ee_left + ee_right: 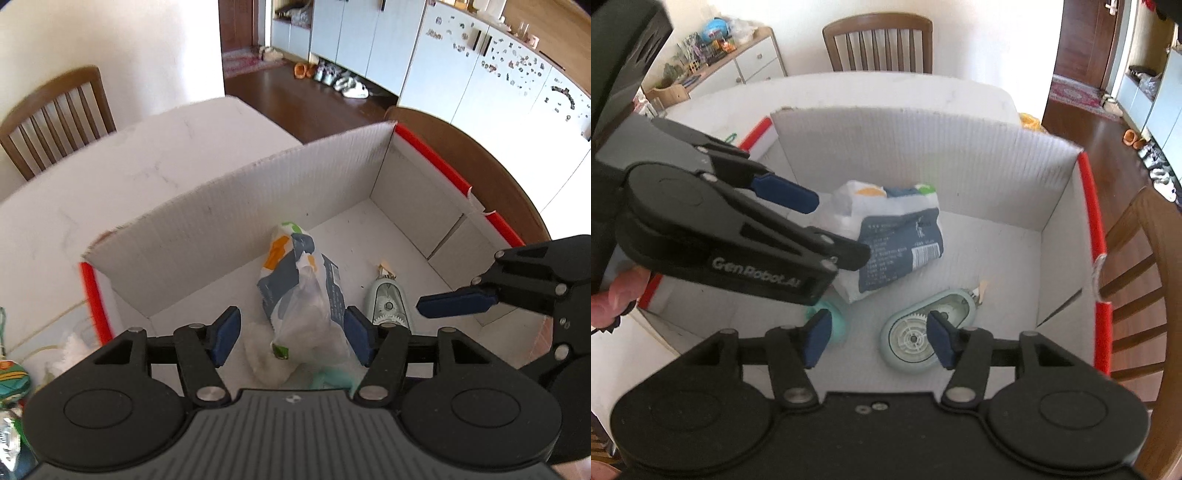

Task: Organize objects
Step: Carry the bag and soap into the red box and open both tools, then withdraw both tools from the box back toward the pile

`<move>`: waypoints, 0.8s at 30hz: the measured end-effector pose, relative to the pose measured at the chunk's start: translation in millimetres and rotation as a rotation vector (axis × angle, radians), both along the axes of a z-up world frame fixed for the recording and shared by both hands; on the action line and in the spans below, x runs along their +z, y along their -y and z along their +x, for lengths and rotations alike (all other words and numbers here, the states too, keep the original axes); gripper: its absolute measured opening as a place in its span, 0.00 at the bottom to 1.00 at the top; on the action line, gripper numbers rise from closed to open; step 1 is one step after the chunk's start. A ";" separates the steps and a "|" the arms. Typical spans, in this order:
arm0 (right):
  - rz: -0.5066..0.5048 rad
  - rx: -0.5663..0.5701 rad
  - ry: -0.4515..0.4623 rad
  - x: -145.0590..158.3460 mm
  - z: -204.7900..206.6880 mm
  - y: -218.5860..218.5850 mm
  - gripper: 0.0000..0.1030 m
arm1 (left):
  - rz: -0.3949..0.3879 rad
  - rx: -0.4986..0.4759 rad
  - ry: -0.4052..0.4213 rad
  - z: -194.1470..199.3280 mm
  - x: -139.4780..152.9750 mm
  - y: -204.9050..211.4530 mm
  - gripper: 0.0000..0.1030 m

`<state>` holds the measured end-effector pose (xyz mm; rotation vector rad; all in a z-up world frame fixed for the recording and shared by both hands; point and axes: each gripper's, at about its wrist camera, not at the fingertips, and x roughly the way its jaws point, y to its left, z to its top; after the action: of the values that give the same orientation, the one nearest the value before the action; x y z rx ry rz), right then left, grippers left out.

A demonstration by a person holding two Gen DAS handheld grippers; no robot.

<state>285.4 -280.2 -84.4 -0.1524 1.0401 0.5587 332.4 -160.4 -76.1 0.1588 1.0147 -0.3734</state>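
Observation:
An open white cardboard box with red edges (369,173) (1087,192) stands on the table. Inside lie a crumpled plastic packet, white, grey-blue and orange (299,291) (897,236), a pale green correction-tape dispenser (388,304) (923,332) and a mint green roll (833,323). My left gripper (291,336) is open above the box, its fingers on either side of the packet, empty. My right gripper (877,338) is open above the box floor, beside the dispenser, empty. Each gripper shows in the other's view (458,304) (786,195).
The box sits on a white table (129,177) (886,88). Wooden chairs stand at the far side (879,40) (55,118) and at the right (1137,266). Colourful small items (11,376) lie on the table left of the box.

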 end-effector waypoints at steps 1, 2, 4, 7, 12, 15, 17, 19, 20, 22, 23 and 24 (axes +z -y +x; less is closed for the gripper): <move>0.006 -0.001 0.007 3.2 -1.6 0.7 0.57 | 0.000 -0.002 0.014 -3.8 3.5 -0.7 0.62; 0.014 -0.002 0.014 6.6 -3.1 1.5 0.58 | 0.001 -0.003 0.030 -7.9 7.1 -1.6 0.64; 0.026 -0.003 0.026 14.2 -7.9 3.0 0.59 | 0.004 -0.004 0.060 -15.8 14.2 -3.5 0.64; 0.046 -0.005 0.042 23.4 -13.0 4.2 0.61 | -0.007 -0.005 0.092 -26.8 23.0 -5.8 0.65; 0.077 -0.007 0.068 39.2 -23.7 5.4 0.69 | -0.028 -0.004 0.157 -46.7 39.9 -13.0 0.70; 0.094 -0.005 0.083 47.1 -29.9 5.5 0.70 | -0.048 0.012 0.191 -57.3 49.6 -20.3 0.77; 0.107 -0.002 0.091 52.5 -33.9 6.1 0.70 | -0.061 0.026 0.208 -62.3 54.2 -25.4 0.80; 0.120 -0.006 0.102 57.9 -38.3 7.0 0.70 | -0.075 0.040 0.222 -67.5 58.7 -30.7 0.80; 0.128 -0.010 0.106 60.5 -40.3 7.3 0.70 | -0.079 0.047 0.230 -70.6 60.5 -32.7 0.80; 0.141 -0.022 0.117 65.2 -43.7 7.1 0.71 | -0.086 0.056 0.249 -77.4 64.4 -38.7 0.80; 0.143 -0.028 0.123 66.7 -45.3 6.4 0.73 | -0.089 0.062 0.259 -80.6 65.9 -42.0 0.80; 0.146 -0.034 0.132 68.7 -47.8 5.3 0.75 | -0.088 0.065 0.271 -83.9 67.3 -45.2 0.80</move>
<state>237.6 -285.5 -15.7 -0.0425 0.8687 0.5834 248.5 -115.2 -8.9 0.0936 0.7330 -0.3270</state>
